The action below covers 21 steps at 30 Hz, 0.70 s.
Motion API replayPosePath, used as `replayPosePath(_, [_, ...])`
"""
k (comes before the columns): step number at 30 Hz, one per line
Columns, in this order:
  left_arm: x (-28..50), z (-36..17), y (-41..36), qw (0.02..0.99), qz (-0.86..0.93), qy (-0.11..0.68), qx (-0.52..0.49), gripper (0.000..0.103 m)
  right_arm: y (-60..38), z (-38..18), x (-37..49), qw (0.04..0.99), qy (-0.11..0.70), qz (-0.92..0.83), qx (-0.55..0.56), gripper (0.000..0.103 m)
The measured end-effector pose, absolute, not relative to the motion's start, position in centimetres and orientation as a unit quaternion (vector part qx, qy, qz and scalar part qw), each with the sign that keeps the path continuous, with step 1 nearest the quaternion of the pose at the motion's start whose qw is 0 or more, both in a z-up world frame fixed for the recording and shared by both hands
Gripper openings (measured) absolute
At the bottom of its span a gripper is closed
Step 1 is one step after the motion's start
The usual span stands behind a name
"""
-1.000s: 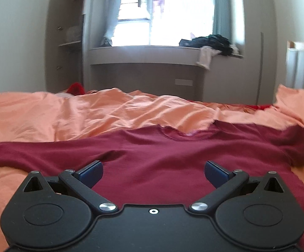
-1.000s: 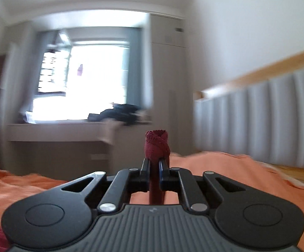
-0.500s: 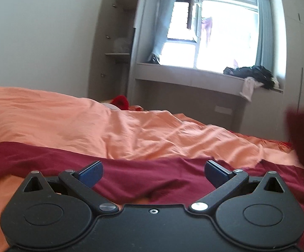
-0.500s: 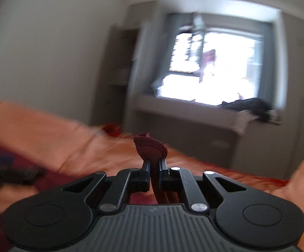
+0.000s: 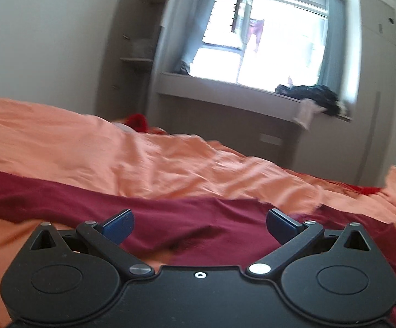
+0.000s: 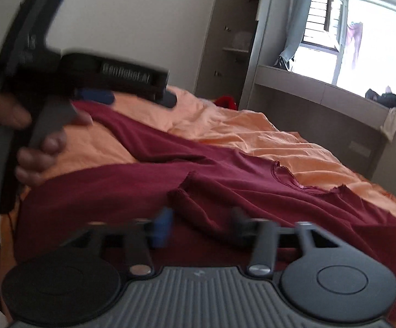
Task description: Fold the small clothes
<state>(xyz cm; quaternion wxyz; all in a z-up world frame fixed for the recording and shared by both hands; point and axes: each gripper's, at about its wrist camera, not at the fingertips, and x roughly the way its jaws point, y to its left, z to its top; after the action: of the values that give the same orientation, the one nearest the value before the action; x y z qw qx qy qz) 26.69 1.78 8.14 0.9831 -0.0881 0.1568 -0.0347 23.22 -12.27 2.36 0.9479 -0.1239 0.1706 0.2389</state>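
Observation:
A dark red long-sleeved shirt (image 6: pixel 225 180) lies spread on the orange bed cover (image 6: pixel 266 136). One sleeve is folded across its front, with the cuff (image 6: pixel 181 194) just ahead of my right gripper (image 6: pixel 200 227). The right gripper is open, its fingers motion-blurred, and holds nothing. My left gripper (image 5: pixel 199 222) is open and empty, low over the shirt (image 5: pixel 198 218) near its other sleeve. It also shows in the right wrist view (image 6: pixel 140 98), held in a hand at the left.
The orange cover (image 5: pixel 116 153) is rumpled across the bed. A window ledge (image 5: pixel 252 95) with a pile of dark clothes (image 5: pixel 312 98) runs along the far wall. An open wardrobe (image 6: pixel 233 41) stands left of it. Something red (image 5: pixel 136 121) lies past the bed.
My right gripper swung left across the shirt carrying the sleeve, then opened and let it go on the shirt front. My left gripper turned left along the other sleeve and stayed open.

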Motion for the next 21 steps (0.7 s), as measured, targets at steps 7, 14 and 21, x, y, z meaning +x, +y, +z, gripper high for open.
replayPosePath(7, [28.2, 6.3, -1.1, 0.973, -0.088, 0.200, -0.076, 0.103, -20.1, 4.2, 22.2, 0.970, 0.155, 0.172, -0.069, 0.097])
replayPosePath(14, [29.1, 4.3, -3.4, 0.966, -0.073, 0.248, -0.012, 0.103, -30.5, 4.7, 26.1, 0.985, 0.170, 0.032, 0.017, 0.102])
replayPosePath(21, [28.6, 3.0, -3.0, 0.957, -0.074, 0.279, -0.002, 0.103, -39.6, 2.1, 32.8, 0.958, 0.210, -0.021, 0.196, 0.079])
